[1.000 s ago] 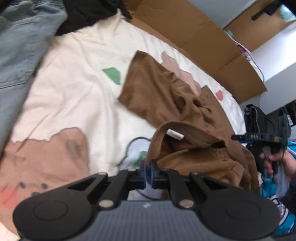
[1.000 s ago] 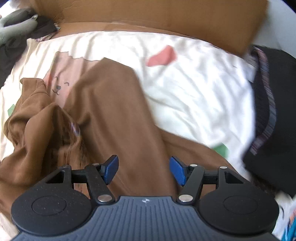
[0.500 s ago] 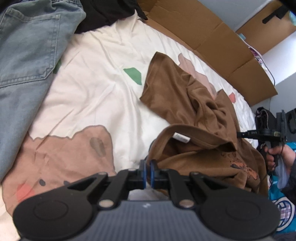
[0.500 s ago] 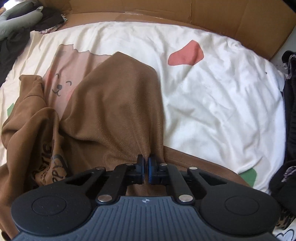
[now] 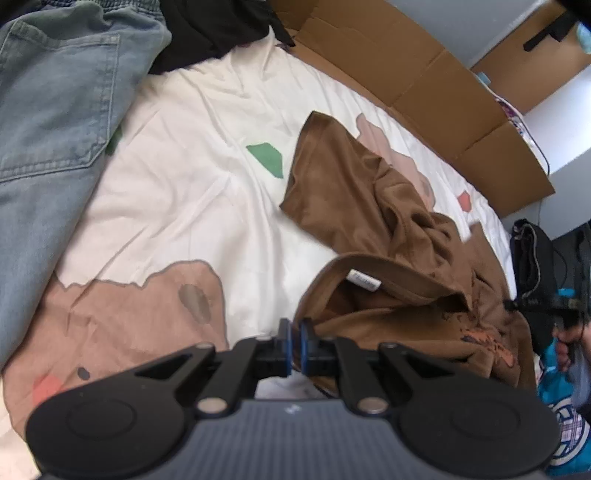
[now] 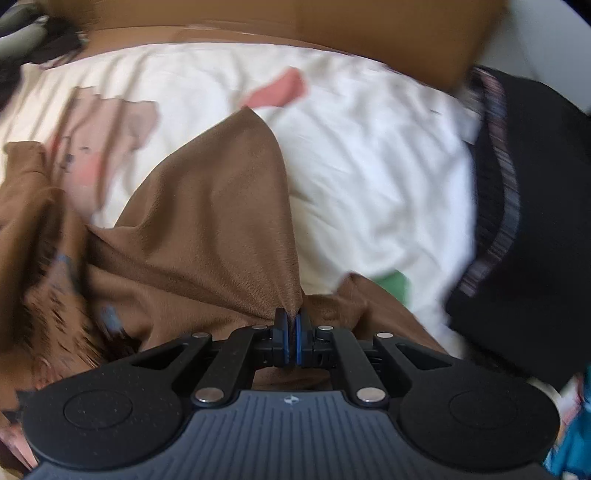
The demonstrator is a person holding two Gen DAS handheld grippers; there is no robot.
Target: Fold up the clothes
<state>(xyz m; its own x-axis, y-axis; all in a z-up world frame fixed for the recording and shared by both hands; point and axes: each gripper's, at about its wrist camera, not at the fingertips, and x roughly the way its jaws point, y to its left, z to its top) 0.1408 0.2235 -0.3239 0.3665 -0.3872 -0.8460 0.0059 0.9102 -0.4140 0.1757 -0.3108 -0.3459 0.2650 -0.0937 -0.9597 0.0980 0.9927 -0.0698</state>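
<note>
A crumpled brown T-shirt lies on the white printed bedsheet; its collar with a white label faces up. My left gripper is shut on the shirt's edge beside the collar. In the right wrist view the same brown T-shirt rises in a taut fold into my right gripper, which is shut on that fabric. That right gripper also shows at the far right of the left wrist view, held by a hand. The right wrist view is blurred by motion.
Blue jeans cover the left of the bed, with black clothes beyond them. A cardboard sheet lines the far edge. A black garment with striped trim lies at the right edge. Bare sheet stretches between jeans and shirt.
My right gripper went from open over the shirt to shut on a fold of it, then pulled the fabric taut. The left gripper stayed shut and barely moved.
</note>
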